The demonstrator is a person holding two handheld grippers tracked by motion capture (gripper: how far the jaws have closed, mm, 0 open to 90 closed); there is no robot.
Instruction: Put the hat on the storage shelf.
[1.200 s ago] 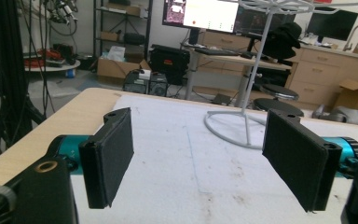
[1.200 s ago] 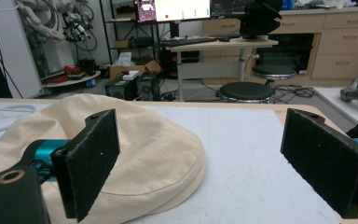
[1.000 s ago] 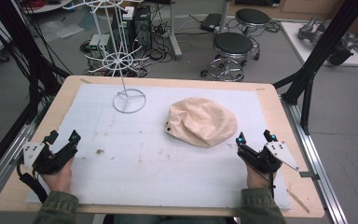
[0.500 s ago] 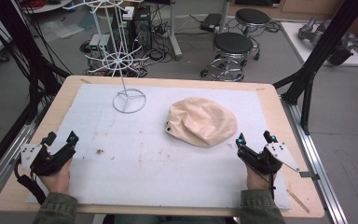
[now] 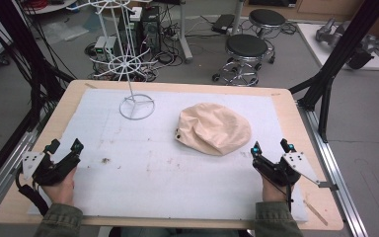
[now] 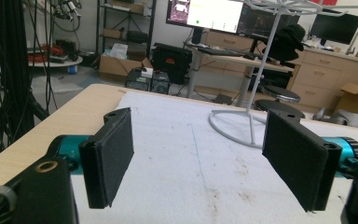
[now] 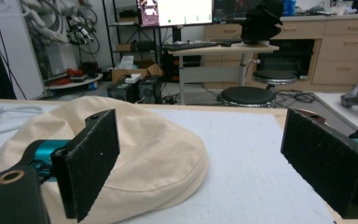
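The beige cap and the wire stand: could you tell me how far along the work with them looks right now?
Nothing looks done yet. The beige cap lies flat on the white mat, apart from the white wire stand, whose hooks carry nothing. In hand: nothing; the left gripper and the right gripper rest at the near edge, jaws open. Probably left: grasping the cap, nearest the right gripper, and likely hanging it on the stand.

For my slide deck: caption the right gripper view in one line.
Right gripper, jaws wide open, facing a beige cap lying on the white mat, not yet touching it.
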